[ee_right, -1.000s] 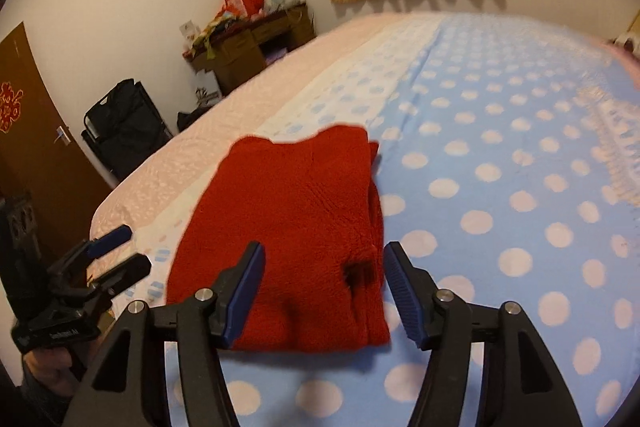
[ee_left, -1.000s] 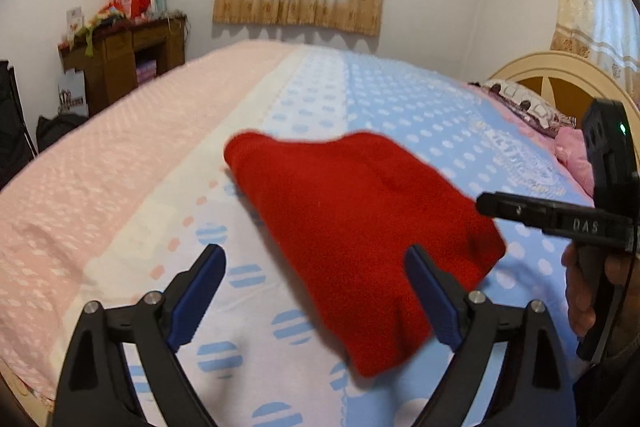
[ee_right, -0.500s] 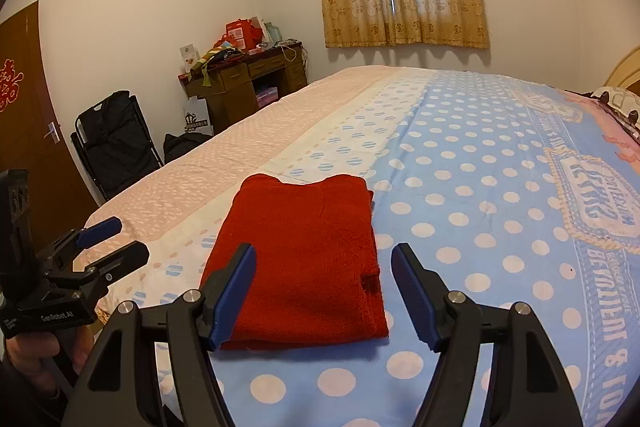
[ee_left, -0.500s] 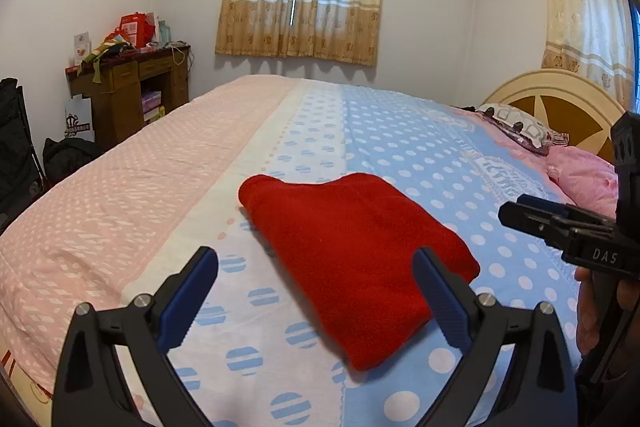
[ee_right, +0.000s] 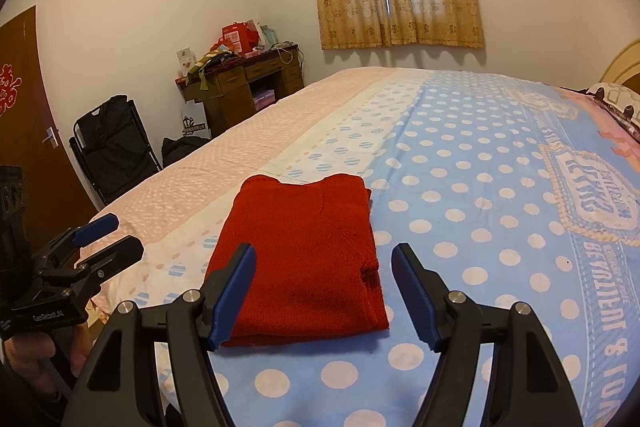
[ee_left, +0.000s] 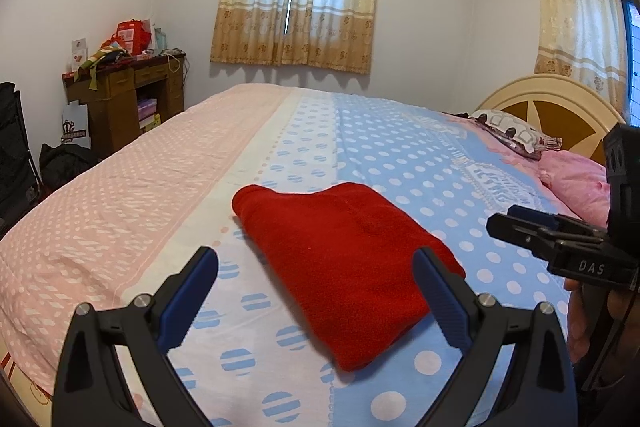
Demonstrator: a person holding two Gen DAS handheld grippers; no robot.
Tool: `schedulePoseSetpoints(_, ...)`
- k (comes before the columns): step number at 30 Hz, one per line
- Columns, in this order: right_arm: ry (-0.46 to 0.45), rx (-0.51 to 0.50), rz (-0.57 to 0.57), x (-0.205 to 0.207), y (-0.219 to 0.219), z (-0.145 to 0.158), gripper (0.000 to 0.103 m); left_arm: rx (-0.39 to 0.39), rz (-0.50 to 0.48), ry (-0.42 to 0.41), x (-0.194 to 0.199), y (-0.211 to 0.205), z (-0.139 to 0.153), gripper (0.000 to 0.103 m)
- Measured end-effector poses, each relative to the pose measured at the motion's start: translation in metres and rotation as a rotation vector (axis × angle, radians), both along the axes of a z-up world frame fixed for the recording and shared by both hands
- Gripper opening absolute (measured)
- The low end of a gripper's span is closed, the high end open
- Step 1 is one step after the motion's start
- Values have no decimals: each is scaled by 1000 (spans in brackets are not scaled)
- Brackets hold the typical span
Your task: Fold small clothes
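Observation:
A red knit garment (ee_left: 344, 235) (ee_right: 304, 227) lies folded in a neat rectangle on the bed sheet (ee_left: 140, 207), across its white and blue dotted stripes. My left gripper (ee_left: 315, 255) hovers above the garment's near edge, jaws wide apart, nothing between the pads. My right gripper (ee_right: 325, 251) hangs over the garment's near end, open too and clear of the cloth. In each wrist view the other gripper shows at the side, held by a hand: the right gripper (ee_left: 520, 223) and the left gripper (ee_right: 124, 237).
The bed fills most of both views, with a cream headboard (ee_left: 552, 107) and pillows (ee_left: 576, 183) at the right. A cluttered wooden desk (ee_left: 120, 99) stands by the far wall. A black folding chair (ee_right: 112, 151) and a brown door (ee_right: 20, 131) are at the left.
Both grippers have drawn back and upward from the red garment and spread their jaws a little wider. The garment lies still in its folded shape.

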State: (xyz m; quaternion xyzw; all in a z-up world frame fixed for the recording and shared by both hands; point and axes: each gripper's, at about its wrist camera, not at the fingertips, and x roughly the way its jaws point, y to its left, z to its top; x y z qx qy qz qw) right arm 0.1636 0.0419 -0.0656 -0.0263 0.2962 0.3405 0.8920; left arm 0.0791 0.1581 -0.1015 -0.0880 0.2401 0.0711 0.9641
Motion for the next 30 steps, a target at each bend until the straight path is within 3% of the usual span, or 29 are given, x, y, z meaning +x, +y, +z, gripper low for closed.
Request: schedulePoseSetpoints(30, 2, 6, -4, -9, 1, -2, 71, 4, 5, -12, -3, -5, 3, 100)
